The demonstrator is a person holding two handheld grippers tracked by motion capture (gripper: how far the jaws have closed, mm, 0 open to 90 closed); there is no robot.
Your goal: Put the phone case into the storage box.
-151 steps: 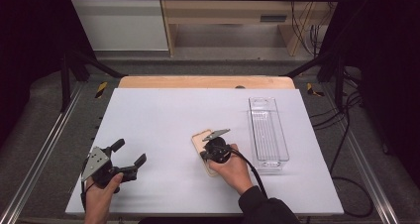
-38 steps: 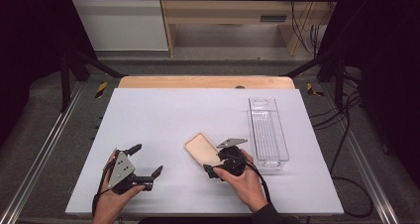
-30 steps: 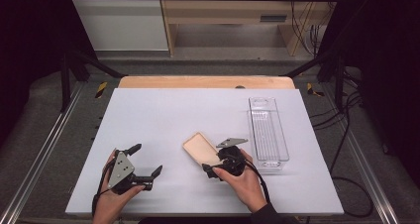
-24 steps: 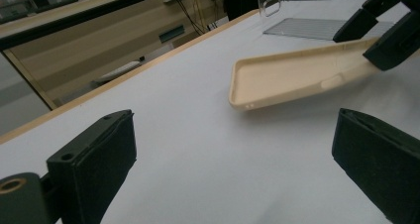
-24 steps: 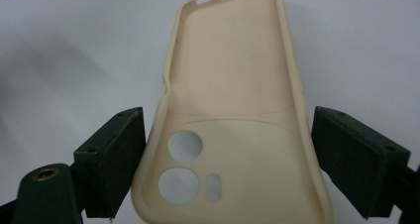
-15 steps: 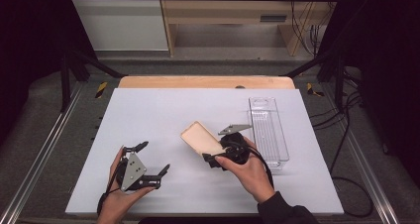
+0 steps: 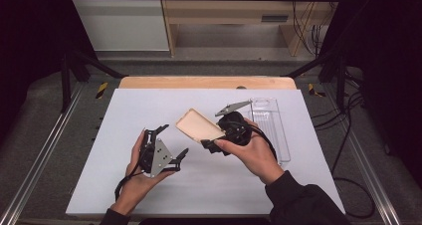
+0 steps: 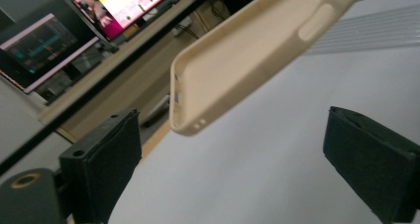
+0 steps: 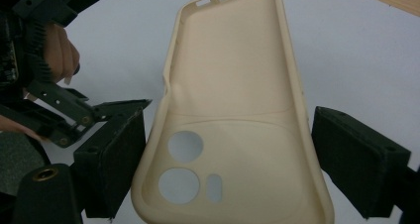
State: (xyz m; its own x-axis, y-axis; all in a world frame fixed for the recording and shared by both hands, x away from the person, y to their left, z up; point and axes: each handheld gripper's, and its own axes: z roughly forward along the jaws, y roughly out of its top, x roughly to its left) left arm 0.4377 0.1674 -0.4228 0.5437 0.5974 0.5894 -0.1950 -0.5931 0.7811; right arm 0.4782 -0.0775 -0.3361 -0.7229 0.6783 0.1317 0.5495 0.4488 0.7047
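Left gripper [image 7: 169, 143] nearest, low over the white table [image 7: 149, 105], jaws spread with nothing between them; they have just been closing a little. In the left gripper view the phone case [image 8: 237, 60] hangs in the air beyond the two pads, its corner above the gap and touching neither. Right gripper [image 7: 219, 130] further in, clamped on the beige phone case [image 7: 199, 125] at the camera-cutout end: left pad [image 9: 119, 149] presses the case's edge; contact at the right pad not clear. Case is lifted off the table, tilted, open side up, free end toward the left gripper. Clear tray [image 7: 278, 135] just beyond the right hand [image 7: 256, 153].
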